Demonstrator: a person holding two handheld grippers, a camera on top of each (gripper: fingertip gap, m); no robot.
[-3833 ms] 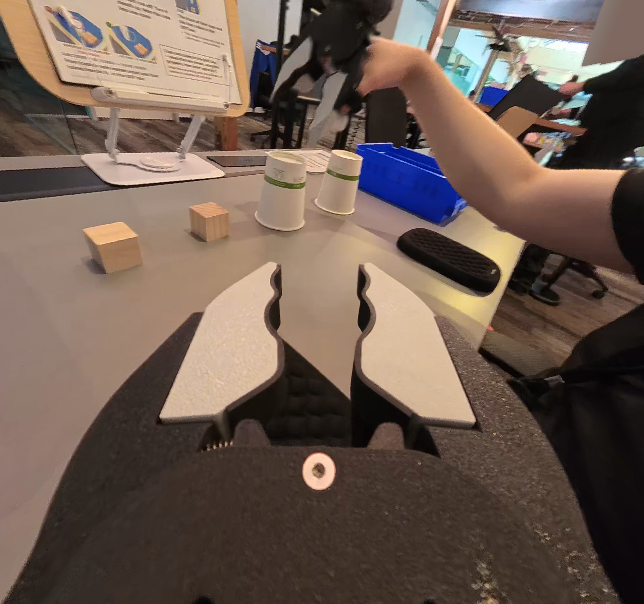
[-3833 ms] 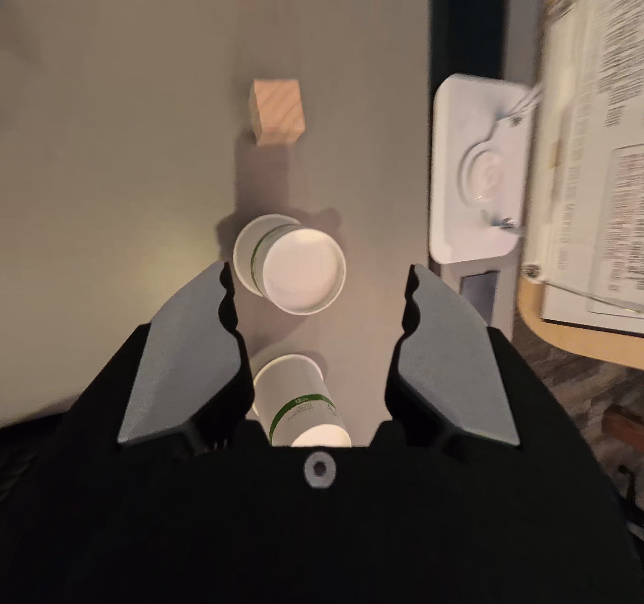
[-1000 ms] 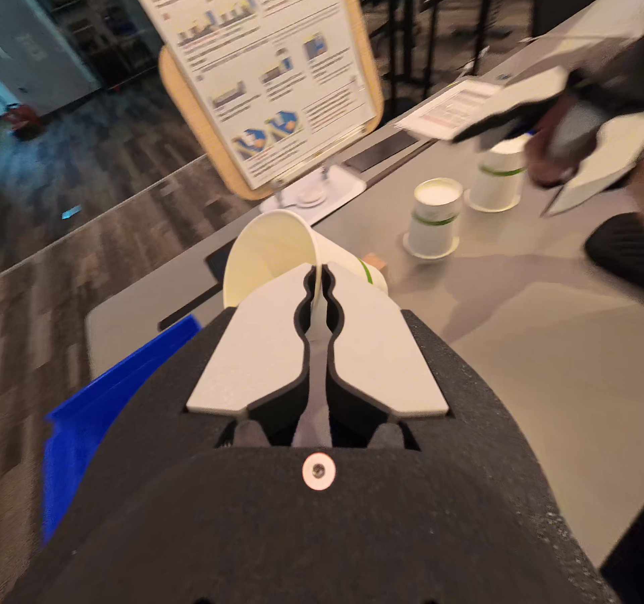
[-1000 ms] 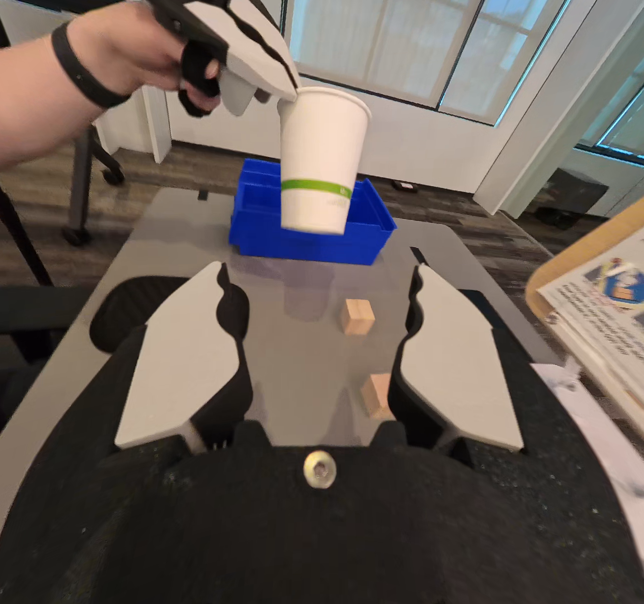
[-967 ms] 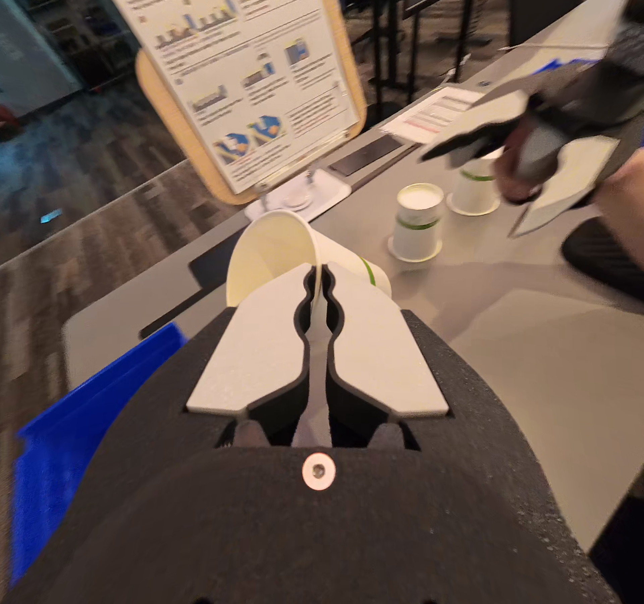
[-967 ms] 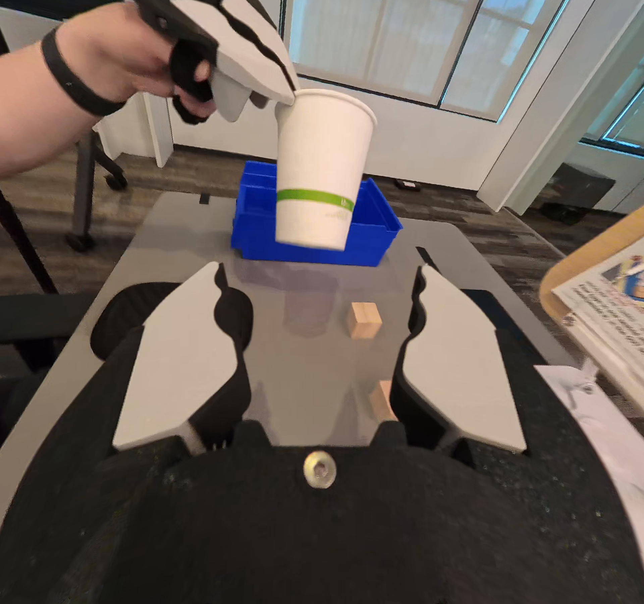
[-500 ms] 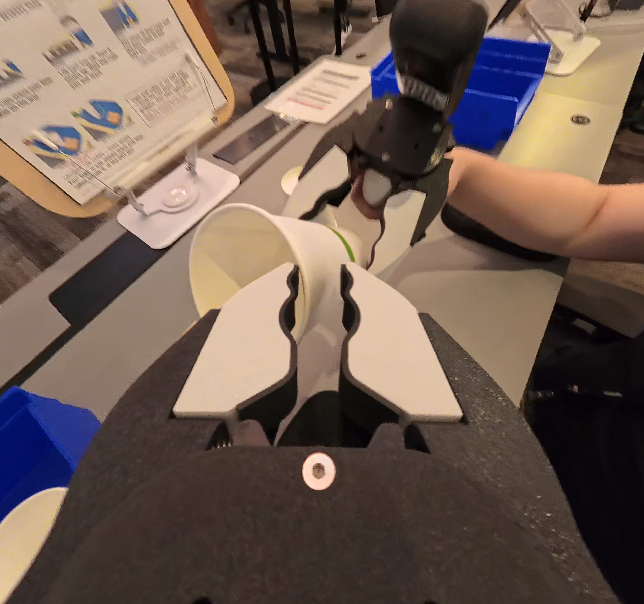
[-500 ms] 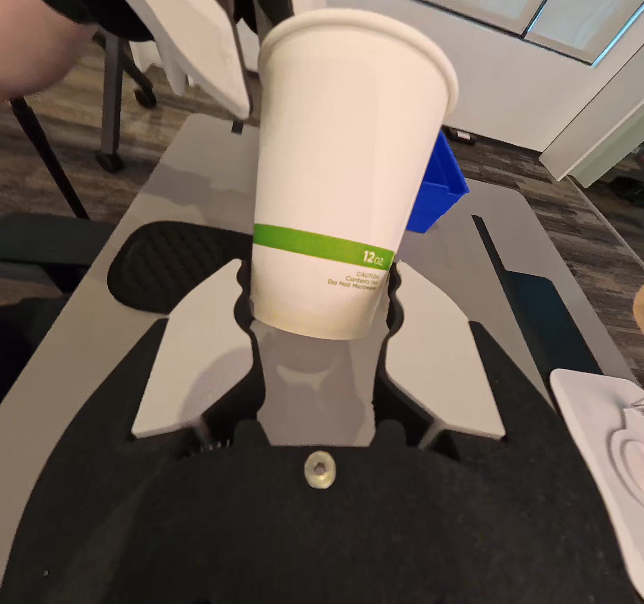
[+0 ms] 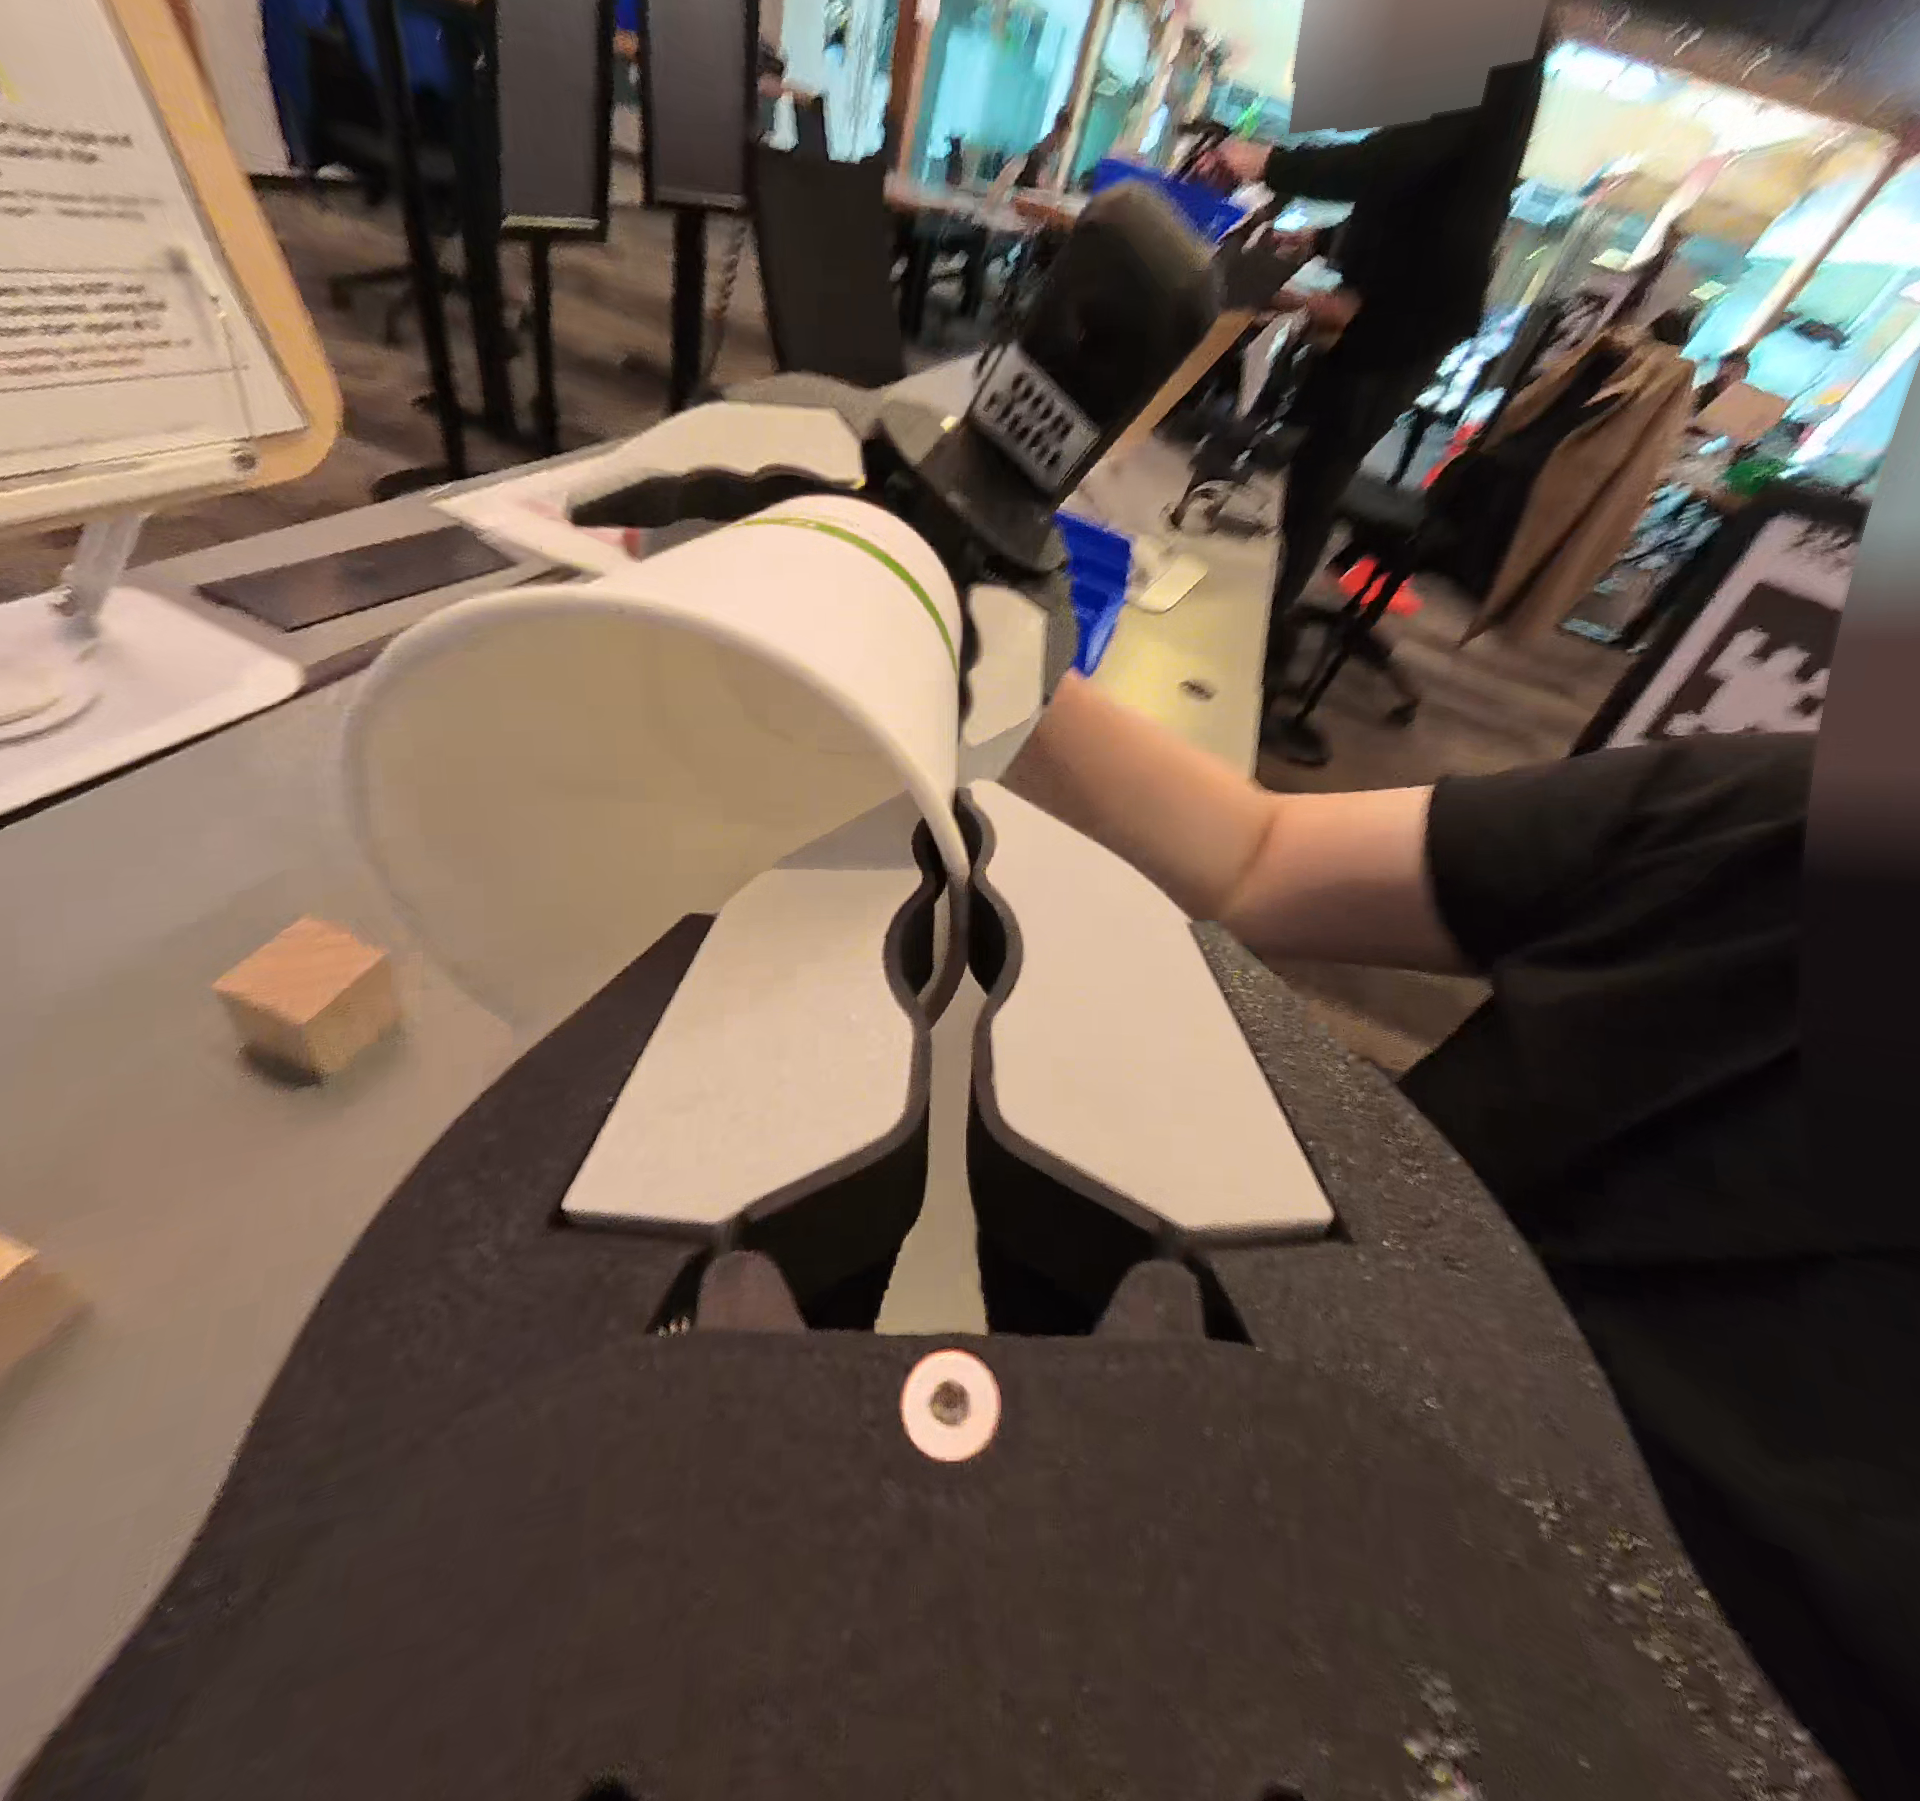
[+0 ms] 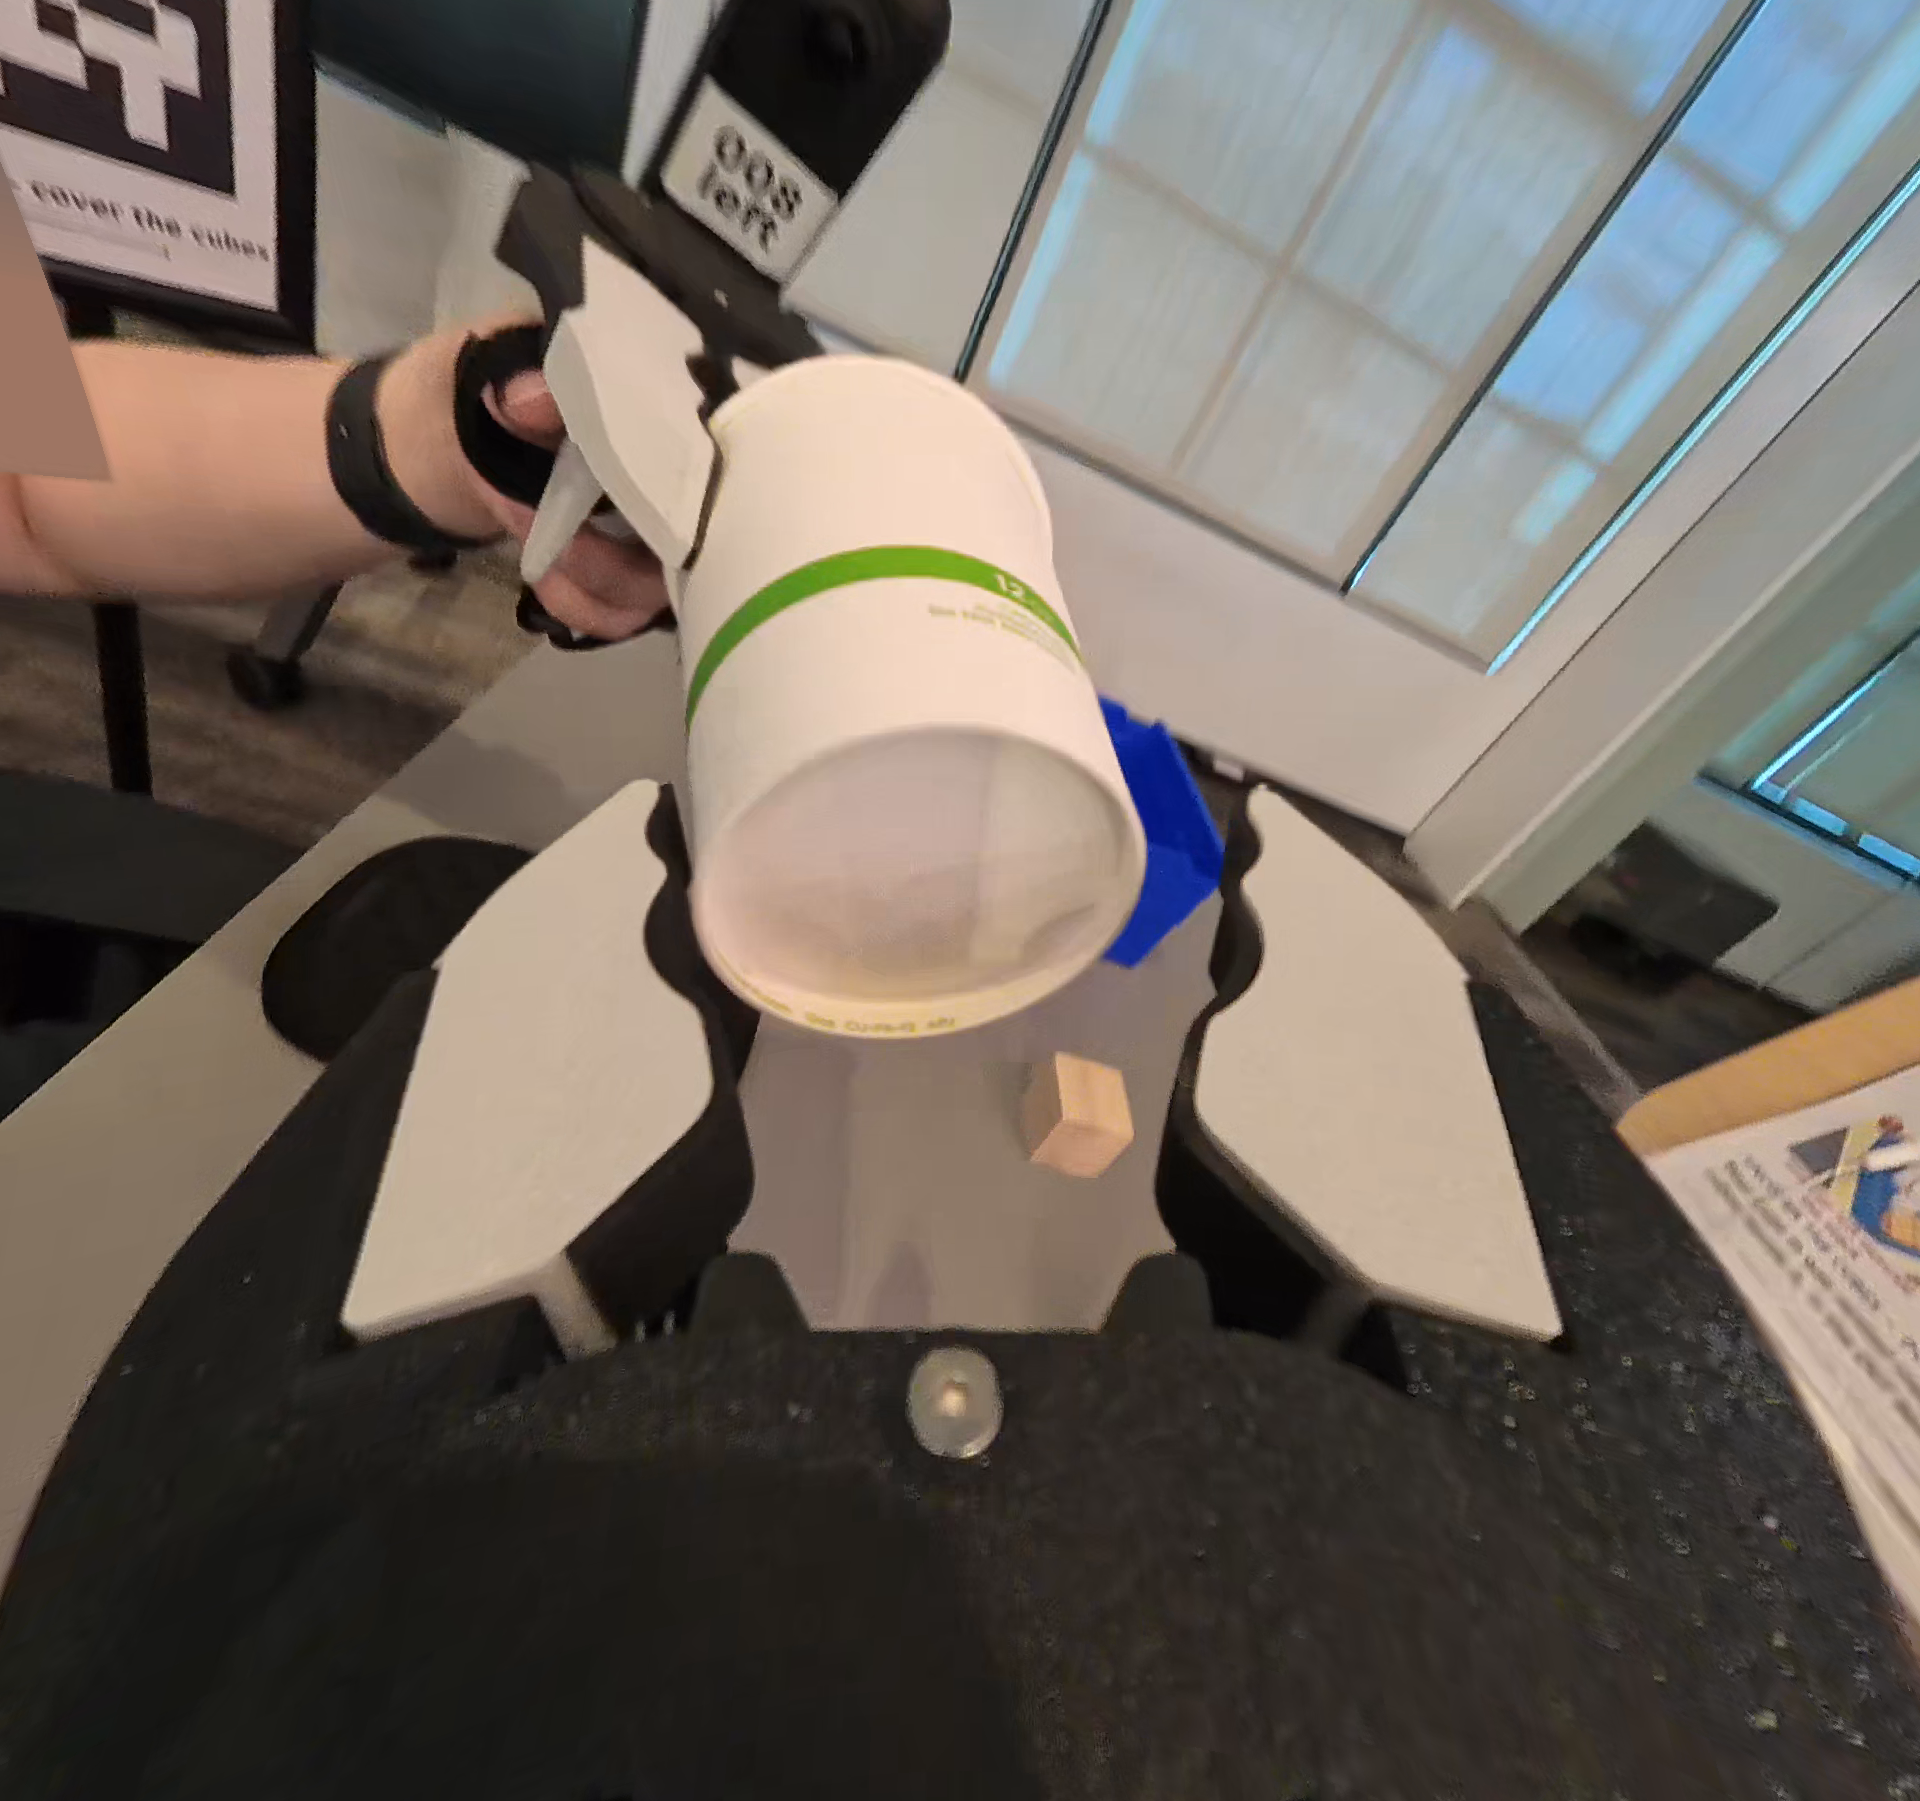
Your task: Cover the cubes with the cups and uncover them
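Cup (image 9: 665,712), white paper with a green band, is pinched by its rim between the nearly closed fingers of the left gripper (image 9: 954,842) and held in the air, tipped on its side. In the left wrist view its open mouth faces back toward the camera and to the left. In the right wrist view the cup (image 10: 894,712) shows its base toward the camera, and that base sits between the tips of the right gripper (image 10: 935,878), whose fingers stand wide apart; the left finger is at or very near the cup's wall, the right one clearly off it.

One cube (image 9: 307,998) of pale wood rests on the grey table (image 9: 156,1128) below and left of the left gripper, under the cup's mouth side. A second cube (image 9: 26,1299) is cut off at that view's left edge. Between the right gripper's fingers, below the cup's base, a cube (image 10: 1075,1112) lies on the table.

Beyond the cup in the right wrist view is a blue bin (image 10: 1158,858). A stand with a printed sheet (image 9: 114,224) is up and left of the left gripper.
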